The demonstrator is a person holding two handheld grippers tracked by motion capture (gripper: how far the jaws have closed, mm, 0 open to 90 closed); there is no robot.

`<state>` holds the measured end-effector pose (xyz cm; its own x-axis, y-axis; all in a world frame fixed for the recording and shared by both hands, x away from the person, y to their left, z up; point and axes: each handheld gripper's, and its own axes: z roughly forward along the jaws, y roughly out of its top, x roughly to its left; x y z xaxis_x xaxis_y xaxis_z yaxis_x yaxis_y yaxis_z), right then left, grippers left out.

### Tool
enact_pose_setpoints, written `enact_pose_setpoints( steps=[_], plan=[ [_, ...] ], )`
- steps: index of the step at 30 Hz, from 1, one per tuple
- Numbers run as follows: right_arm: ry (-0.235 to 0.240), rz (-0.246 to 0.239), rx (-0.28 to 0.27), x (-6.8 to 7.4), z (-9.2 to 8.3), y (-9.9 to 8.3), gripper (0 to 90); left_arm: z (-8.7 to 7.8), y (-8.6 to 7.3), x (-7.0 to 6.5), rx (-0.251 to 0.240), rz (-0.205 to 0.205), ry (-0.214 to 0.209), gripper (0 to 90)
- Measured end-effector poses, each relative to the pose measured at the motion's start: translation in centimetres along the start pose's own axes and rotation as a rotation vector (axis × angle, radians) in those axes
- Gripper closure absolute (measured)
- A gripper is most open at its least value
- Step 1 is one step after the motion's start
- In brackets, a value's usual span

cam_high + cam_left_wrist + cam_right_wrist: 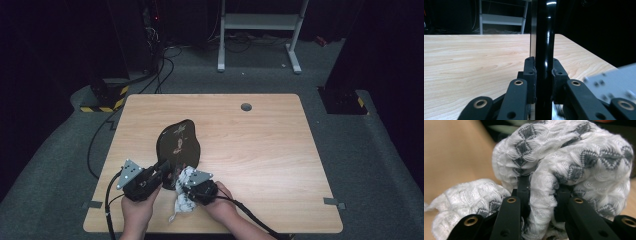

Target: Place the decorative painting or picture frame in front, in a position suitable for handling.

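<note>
A glossy black plate (179, 144) with a printed pattern is tilted up over the wooden table (260, 150), its near rim pinched by my left gripper (164, 169). In the left gripper view that rim (544, 37) stands edge-on between the two pads, which press on it from both sides. My right gripper (186, 186) is shut on a white cloth with grey diamond marks (183, 200), bunched against the plate's near edge. The cloth (564, 162) bulges around the right jaws, a fold of it squeezed between them.
A grey grommet hole (246, 106) sits near the table's far edge. Beyond the table stand a white metal frame (260, 22) and cables on the floor. Two hands hold the grippers at the table's near edge.
</note>
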<state>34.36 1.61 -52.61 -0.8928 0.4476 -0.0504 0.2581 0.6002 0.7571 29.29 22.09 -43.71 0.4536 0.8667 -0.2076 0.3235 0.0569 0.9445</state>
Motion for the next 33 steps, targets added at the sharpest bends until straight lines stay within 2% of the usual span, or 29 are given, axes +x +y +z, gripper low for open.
enact_pose_setpoints(
  steps=[1,3,6,8,11,13,17,19,21,22,26,28,31,33],
  plan=[
    [0.021,-0.027,-0.002,0.5,-0.1,0.0,73.5,0.0,0.0,0.0,-0.001,-0.001,0.0,78.3],
    [0.039,-0.044,-0.006,1.0,-0.1,0.0,73.6,0.0,0.0,0.0,-0.001,0.0,-0.002,78.2],
    [0.046,-0.024,-0.005,0.5,0.0,0.0,73.8,0.0,0.0,0.1,0.001,0.002,-0.006,78.3],
    [0.02,-0.022,-0.003,0.0,0.0,0.0,73.9,0.0,0.0,0.1,0.003,0.0,-0.007,78.3],
    [-0.011,0.022,0.001,-1.1,0.2,0.0,73.7,0.0,0.0,0.2,0.002,0.0,-0.002,78.3],
    [-0.04,0.033,0.007,-1.8,0.3,0.1,73.4,0.0,0.0,0.2,0.002,-0.003,-0.001,78.2],
    [-0.116,0.071,0.018,-3.2,0.3,0.1,73.0,0.1,0.1,0.1,0.006,0.0,-0.006,78.2],
    [-0.13,0.096,0.018,-3.9,0.2,0.1,73.0,0.1,0.1,0.1,0.006,0.007,-0.009,78.2],
    [-0.127,0.098,0.016,-3.6,0.3,0.0,73.1,0.1,0.1,0.0,0.007,0.009,-0.008,78.2],
    [-0.121,0.083,0.018,-3.3,0.3,0.0,73.1,0.1,0.1,0.1,0.005,0.007,-0.007,78.2],
    [-0.064,0.033,0.013,-1.4,0.3,0.1,73.1,0.1,0.0,0.2,-0.002,0.002,-0.004,78.2],
    [-0.02,0.026,0.005,-0.6,0.2,0.0,72.9,0.1,0.0,0.1,-0.006,0.001,-0.004,78.2],
    [0.019,0.019,0.006,-0.1,-0.1,0.1,72.8,0.1,-0.1,0.2,-0.011,0.004,-0.003,78.2],
    [0.02,0.022,-0.015,-0.1,-0.8,0.1,73.0,0.1,-0.1,0.2,-0.01,0.009,-0.006,78.0]
  ],
)
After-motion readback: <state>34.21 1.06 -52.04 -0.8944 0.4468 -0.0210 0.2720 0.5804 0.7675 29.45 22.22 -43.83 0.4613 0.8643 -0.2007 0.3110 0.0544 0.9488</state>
